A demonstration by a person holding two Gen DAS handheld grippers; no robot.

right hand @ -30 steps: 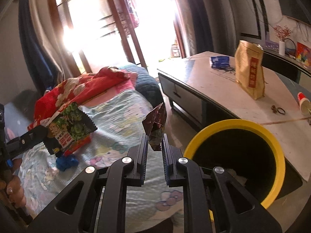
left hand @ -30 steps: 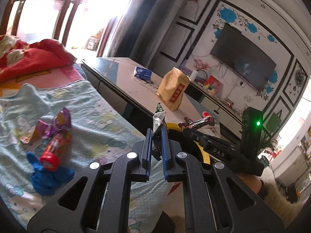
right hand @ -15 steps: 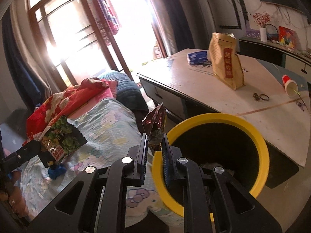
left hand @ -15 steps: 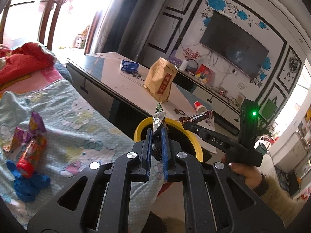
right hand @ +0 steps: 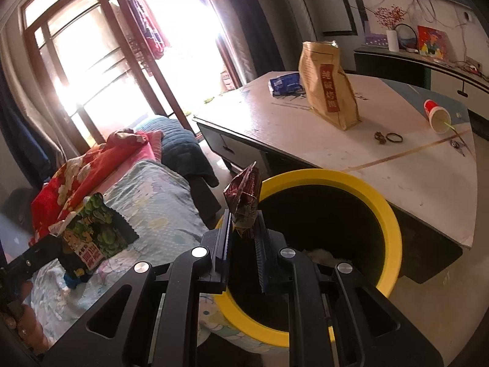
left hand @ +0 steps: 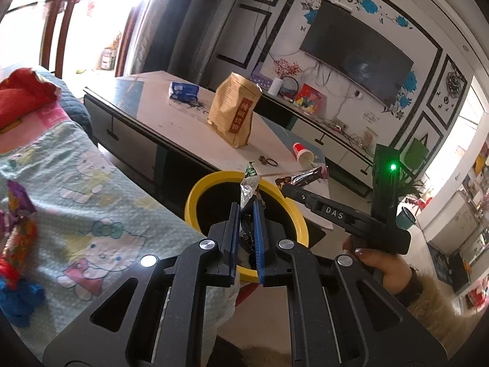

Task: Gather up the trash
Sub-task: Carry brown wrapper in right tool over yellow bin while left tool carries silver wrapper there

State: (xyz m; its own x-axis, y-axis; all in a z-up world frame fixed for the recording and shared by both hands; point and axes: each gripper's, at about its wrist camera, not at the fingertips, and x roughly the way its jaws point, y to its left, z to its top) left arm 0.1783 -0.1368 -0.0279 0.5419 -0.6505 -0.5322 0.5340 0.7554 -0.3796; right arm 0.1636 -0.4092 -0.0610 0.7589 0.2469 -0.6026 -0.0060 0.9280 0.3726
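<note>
A yellow-rimmed black bin point(left hand: 195, 195) stands on the floor between the blanket and the table. My left gripper point(left hand: 246, 211) is shut on a green snack bag point(left hand: 250, 188) whose silver inside faces the camera, held over the bin's mouth. In the right wrist view that green snack bag point(right hand: 91, 238) shows its cartoon print at the far left, over the blanket. My right gripper point(right hand: 243, 217) is shut on a dark red wrapper point(right hand: 244, 198), at the near-left rim of the bin point(right hand: 388, 211). From the left wrist view, the right gripper point(left hand: 285, 188) carries the red wrapper point(left hand: 305, 179) above the bin's far edge.
A low table point(right hand: 305, 134) behind the bin holds a brown paper bag point(right hand: 328, 91), a blue packet point(right hand: 285, 83), a tipped red cup point(right hand: 435, 114) and hair ties. The cartoon blanket point(left hand: 91, 189) carries more wrappers point(left hand: 16, 235) and a blue item point(left hand: 18, 302).
Both grippers have swung from over the blanket toward the bin, which now lies under their tips. Each still carries its wrapper.
</note>
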